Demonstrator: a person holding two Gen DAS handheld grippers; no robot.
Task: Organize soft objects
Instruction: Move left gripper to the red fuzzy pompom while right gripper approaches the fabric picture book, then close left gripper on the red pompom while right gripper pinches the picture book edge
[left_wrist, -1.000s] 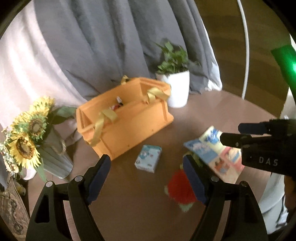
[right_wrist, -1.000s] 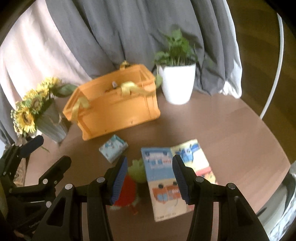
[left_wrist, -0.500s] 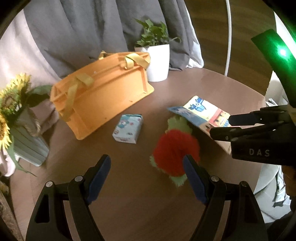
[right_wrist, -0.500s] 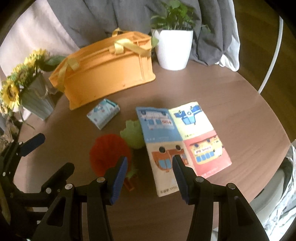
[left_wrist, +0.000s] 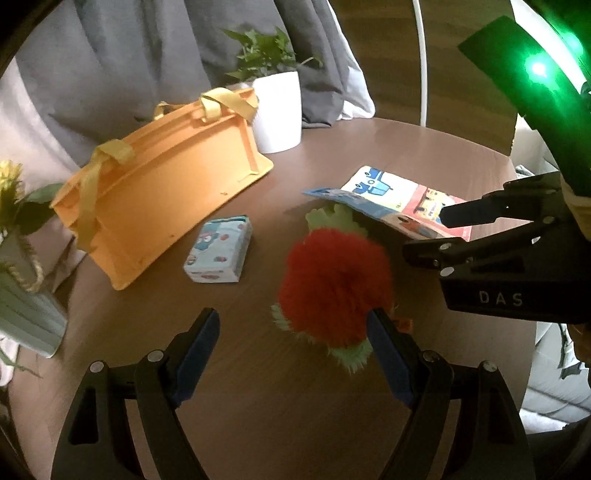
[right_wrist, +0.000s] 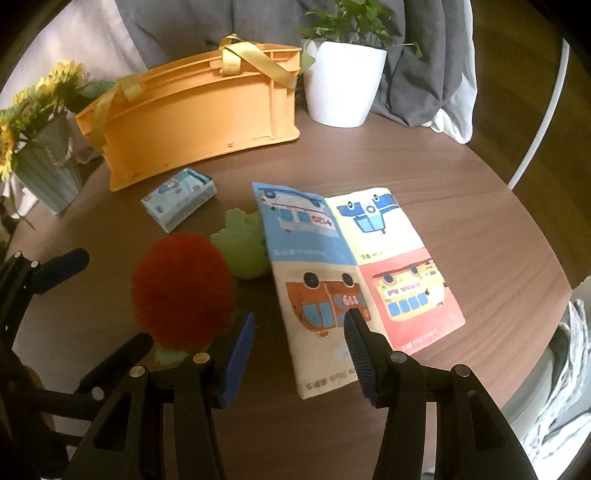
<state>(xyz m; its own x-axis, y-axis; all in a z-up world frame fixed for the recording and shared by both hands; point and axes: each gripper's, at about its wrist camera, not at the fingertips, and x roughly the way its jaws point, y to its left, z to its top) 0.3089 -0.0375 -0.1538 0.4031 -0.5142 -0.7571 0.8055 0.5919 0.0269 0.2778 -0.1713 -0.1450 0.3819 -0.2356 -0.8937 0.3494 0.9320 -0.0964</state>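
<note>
Because the plush toy is a red fluffy ball with green trim, it should handle as light, compressible and non-fragile; the pile will likely yield before the pads bite, so take hold across the red body at mid-height rather than on the green fringe. It lies at centre frame in the left wrist view, on the round wooden table.

The left gripper stands wide open and holds nothing; its right-hand pad appears just beside or overlapping the toy's lower right edge, and contact cannot be confirmed. The right gripper is about half open and empty, poised over the near edge of the cloth book, which lies open and flat at centre right. The book should be limp and thin; grip it at an edge or the spine fold, since it will probably droop.

The orange basket stands in the upper left, its opening not visible from here. A small tissue pack lies between basket and toy. The table edge runs close behind the book at lower right; open tabletop remains in the lower foreground.
</note>
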